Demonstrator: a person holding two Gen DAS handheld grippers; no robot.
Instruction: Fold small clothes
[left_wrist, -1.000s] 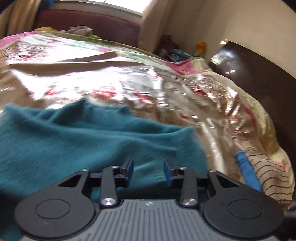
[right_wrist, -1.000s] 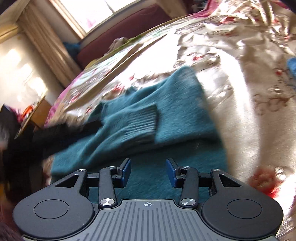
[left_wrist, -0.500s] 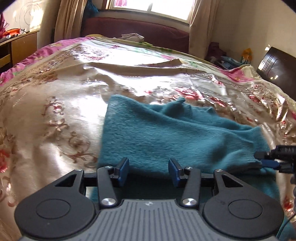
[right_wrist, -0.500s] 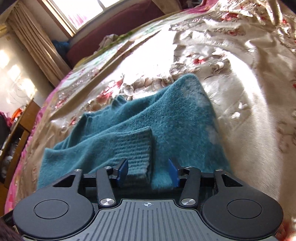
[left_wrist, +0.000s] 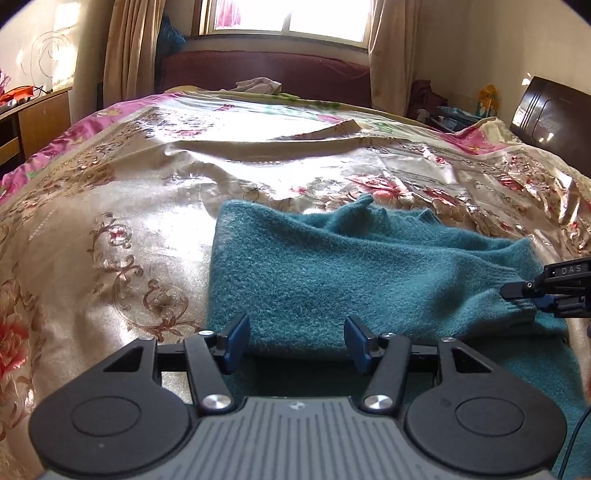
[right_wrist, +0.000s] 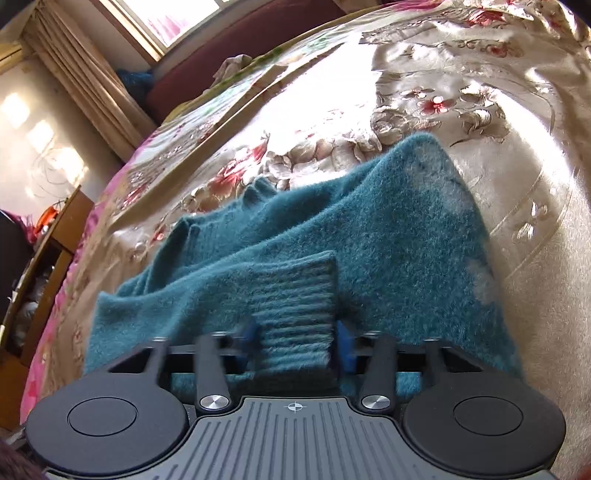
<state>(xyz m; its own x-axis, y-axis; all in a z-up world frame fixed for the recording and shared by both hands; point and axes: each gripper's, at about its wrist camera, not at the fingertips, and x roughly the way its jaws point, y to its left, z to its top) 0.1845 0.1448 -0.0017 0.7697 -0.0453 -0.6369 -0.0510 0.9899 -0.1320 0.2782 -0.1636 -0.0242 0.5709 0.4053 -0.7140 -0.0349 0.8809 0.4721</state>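
Sweater cuff (right_wrist: 295, 295) now between closing right gripper (right_wrist: 295, 345) | left gripper (left_wrist: 295, 341) opening

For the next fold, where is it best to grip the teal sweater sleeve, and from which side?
Probably at the ribbed cuff of the teal sweater, coming from its open near end: it lies flat on top, pointing at the right gripper, whose jaws are closing around it.
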